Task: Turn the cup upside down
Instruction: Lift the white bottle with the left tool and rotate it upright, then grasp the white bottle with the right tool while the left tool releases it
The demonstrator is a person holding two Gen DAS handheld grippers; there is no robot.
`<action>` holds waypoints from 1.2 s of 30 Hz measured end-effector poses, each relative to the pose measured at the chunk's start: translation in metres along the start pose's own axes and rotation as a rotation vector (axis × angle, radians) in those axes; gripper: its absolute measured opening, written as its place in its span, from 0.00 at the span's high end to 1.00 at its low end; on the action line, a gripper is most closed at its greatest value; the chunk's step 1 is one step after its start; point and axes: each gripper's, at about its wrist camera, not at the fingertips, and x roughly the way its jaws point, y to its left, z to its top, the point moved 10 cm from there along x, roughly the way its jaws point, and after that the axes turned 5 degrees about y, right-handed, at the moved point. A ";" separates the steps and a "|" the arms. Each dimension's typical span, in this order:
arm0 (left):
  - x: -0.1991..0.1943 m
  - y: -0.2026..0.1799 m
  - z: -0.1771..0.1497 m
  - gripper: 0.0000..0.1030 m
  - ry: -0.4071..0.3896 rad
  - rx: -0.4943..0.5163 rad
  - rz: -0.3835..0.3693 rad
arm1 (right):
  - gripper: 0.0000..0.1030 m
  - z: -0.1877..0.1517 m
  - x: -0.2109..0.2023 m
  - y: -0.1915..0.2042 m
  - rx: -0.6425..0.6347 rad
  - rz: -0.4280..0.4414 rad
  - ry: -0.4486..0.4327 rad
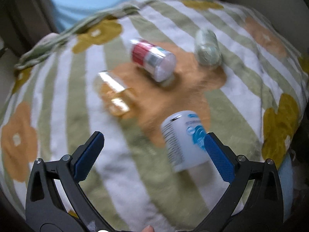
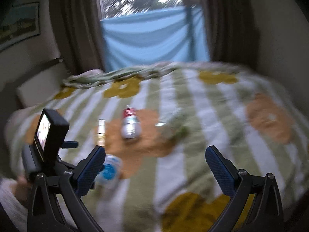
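Several cups stand out on a striped, flowered blanket (image 1: 241, 104), all blurred by motion. A white cup with blue print (image 1: 183, 141) sits just inside the right finger of my left gripper (image 1: 154, 135), which is open and not closed on it. Farther off are a red and silver cup (image 1: 152, 58), a clear amber-tinted cup (image 1: 114, 94) and a pale green cup (image 1: 207, 48). My right gripper (image 2: 155, 148) is open and holds nothing. The white cup (image 2: 109, 172) lies beside its left finger. I cannot tell which way up the cups are.
The blanket (image 2: 212, 104) covers a bed that ends at a blue cloth (image 2: 154, 40) and brown curtains (image 2: 77, 25) below a window. The left gripper's camera body (image 2: 51, 131) and a hand (image 2: 19, 187) fill the right view's lower left.
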 end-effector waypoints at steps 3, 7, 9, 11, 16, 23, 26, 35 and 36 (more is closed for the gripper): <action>-0.014 0.017 -0.017 0.00 -0.014 -0.094 0.015 | 0.00 0.007 0.032 0.019 0.036 0.140 0.184; -0.023 0.027 -0.040 0.00 -0.027 -0.185 -0.017 | 0.00 -0.006 0.088 0.040 0.110 0.229 0.449; -0.025 0.031 -0.051 0.00 -0.031 -0.187 0.005 | 0.00 -0.021 0.115 0.053 0.121 0.244 0.557; -0.028 0.035 -0.060 0.00 -0.036 -0.178 0.029 | 0.00 -0.037 0.141 0.062 0.140 0.243 0.656; -0.031 0.046 -0.070 0.00 -0.043 -0.190 0.027 | 0.09 -0.058 0.185 0.072 0.146 0.187 0.764; -0.030 0.060 -0.080 0.00 -0.050 -0.203 0.015 | 0.26 -0.073 0.210 0.079 0.168 0.183 0.849; -0.029 0.063 -0.081 0.00 -0.052 -0.213 0.000 | 0.35 -0.074 0.212 0.085 0.184 0.206 0.867; -0.031 0.068 -0.083 0.00 -0.061 -0.227 -0.005 | 0.43 -0.073 0.211 0.097 0.176 0.224 0.876; -0.032 0.069 -0.084 0.00 -0.065 -0.227 -0.002 | 0.43 -0.066 0.208 0.095 0.163 0.221 0.836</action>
